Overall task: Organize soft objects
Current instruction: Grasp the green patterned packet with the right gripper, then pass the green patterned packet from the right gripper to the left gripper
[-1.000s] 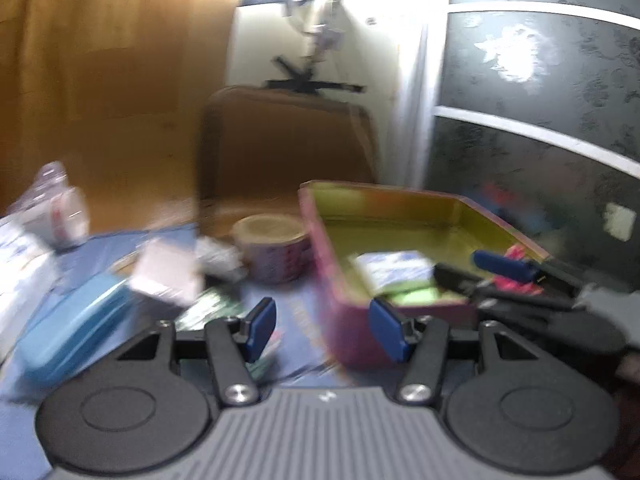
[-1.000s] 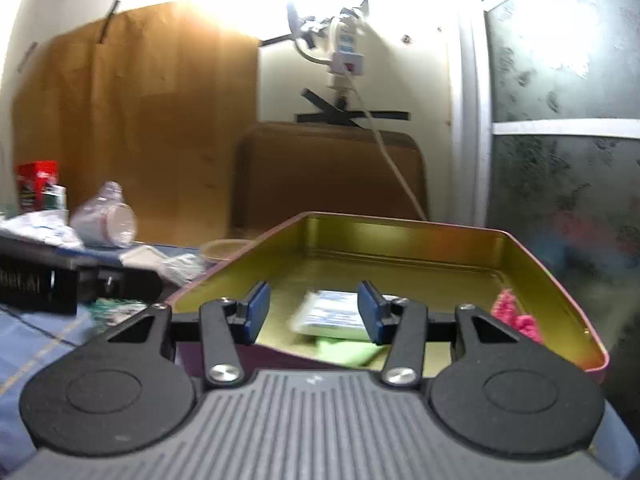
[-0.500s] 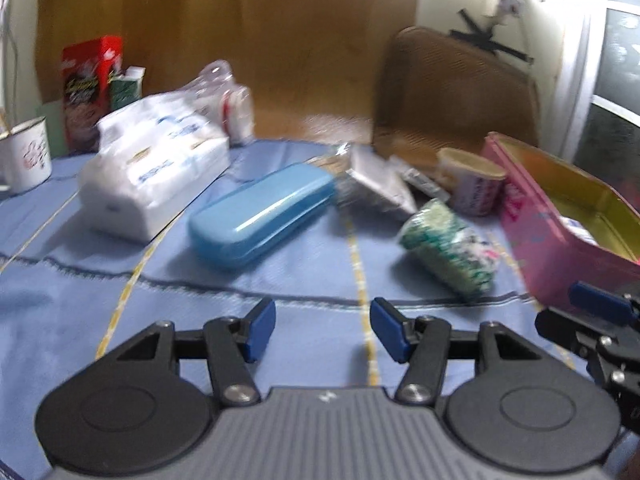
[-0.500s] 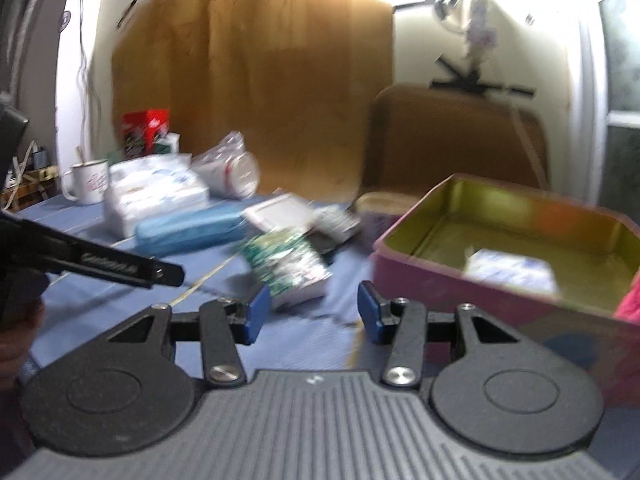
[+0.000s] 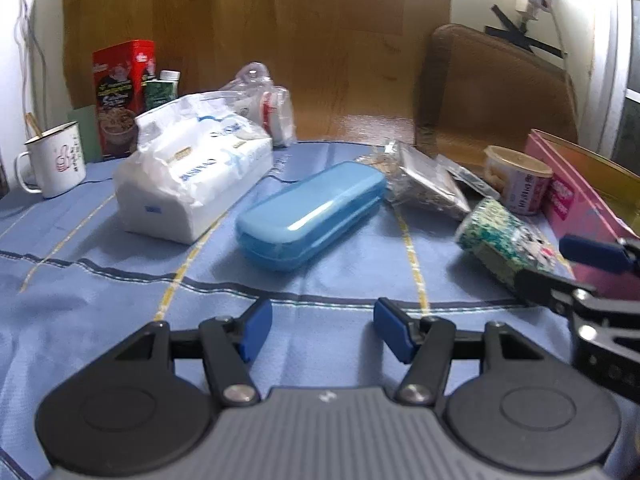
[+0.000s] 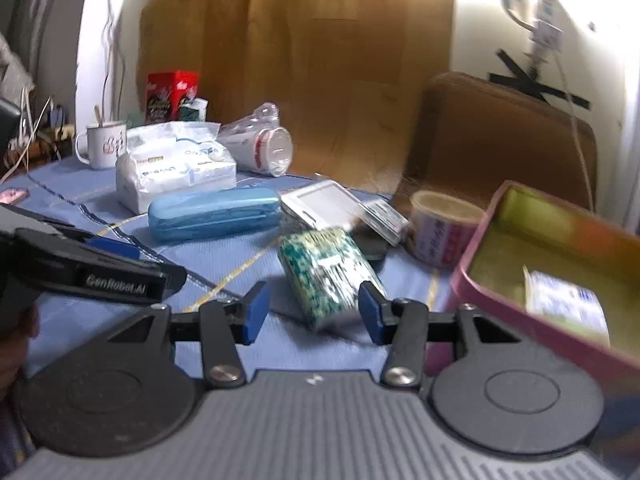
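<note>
- Left wrist view showed the left gripper (image 5: 323,330) over bare blue tablecloth (image 5: 100,300), its jaws opening with nothing between them.
- Just ahead of the right gripper (image 6: 311,312) lay the green patterned soft pack (image 6: 330,276), framed by jaws that were opening and not touching it.
- At far right the pink tin (image 6: 560,332) held a white packet (image 6: 568,306).
- The step in hand looked like a reach for the pack; next would come advancing, closing gently, then carrying it to the tin.

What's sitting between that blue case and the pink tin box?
A green patterned soft pack lies on the cloth between the blue case and the pink tin, shown best in the right wrist view.
</note>
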`<state>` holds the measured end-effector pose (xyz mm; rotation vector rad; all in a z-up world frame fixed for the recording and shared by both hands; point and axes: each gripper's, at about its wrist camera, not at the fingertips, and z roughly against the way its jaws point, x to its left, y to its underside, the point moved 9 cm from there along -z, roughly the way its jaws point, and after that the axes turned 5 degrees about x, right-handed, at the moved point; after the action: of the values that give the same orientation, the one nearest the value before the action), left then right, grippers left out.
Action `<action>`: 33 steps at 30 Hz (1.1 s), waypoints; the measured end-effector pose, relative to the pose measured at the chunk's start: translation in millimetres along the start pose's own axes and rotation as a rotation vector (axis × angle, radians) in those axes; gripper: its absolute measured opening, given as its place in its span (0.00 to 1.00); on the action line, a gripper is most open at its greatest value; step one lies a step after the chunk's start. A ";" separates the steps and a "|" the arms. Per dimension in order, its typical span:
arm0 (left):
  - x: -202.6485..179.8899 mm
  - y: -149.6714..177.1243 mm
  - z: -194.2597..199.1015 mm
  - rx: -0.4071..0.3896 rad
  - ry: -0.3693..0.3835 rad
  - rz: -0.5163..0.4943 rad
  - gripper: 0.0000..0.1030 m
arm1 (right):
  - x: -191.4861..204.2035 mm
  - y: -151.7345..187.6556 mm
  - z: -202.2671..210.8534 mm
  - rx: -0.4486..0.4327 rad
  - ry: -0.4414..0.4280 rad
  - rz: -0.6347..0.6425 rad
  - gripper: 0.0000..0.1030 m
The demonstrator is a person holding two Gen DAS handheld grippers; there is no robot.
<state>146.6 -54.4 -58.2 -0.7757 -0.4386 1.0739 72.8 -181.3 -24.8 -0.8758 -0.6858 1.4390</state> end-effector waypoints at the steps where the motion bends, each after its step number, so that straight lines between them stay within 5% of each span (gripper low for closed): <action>1: 3.9 -0.2 -0.4 0.000 -0.017 0.008 0.56 | 0.2 -1.9 -5.1 0.002 0.004 0.021 0.52; 9: 25.1 -3.5 -3.0 -0.005 -0.065 0.061 0.57 | -2.0 -9.7 -36.1 0.022 0.055 0.129 0.54; 14: 23.0 -3.1 -3.6 -0.006 -0.070 0.054 0.59 | -9.0 -5.9 -49.1 0.065 0.073 0.122 0.65; 25: 22.0 -3.3 -5.3 -0.004 -0.067 0.050 0.63 | 12.2 5.2 -31.9 0.071 -0.030 0.103 0.55; 33: 24.3 -3.5 -3.9 -0.008 -0.016 0.075 0.70 | 29.7 14.2 7.2 0.027 -0.109 0.079 0.70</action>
<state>161.7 -34.7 -59.2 -0.7965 -0.4300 1.1497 60.3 -152.2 -36.2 -0.8157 -0.7180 1.5727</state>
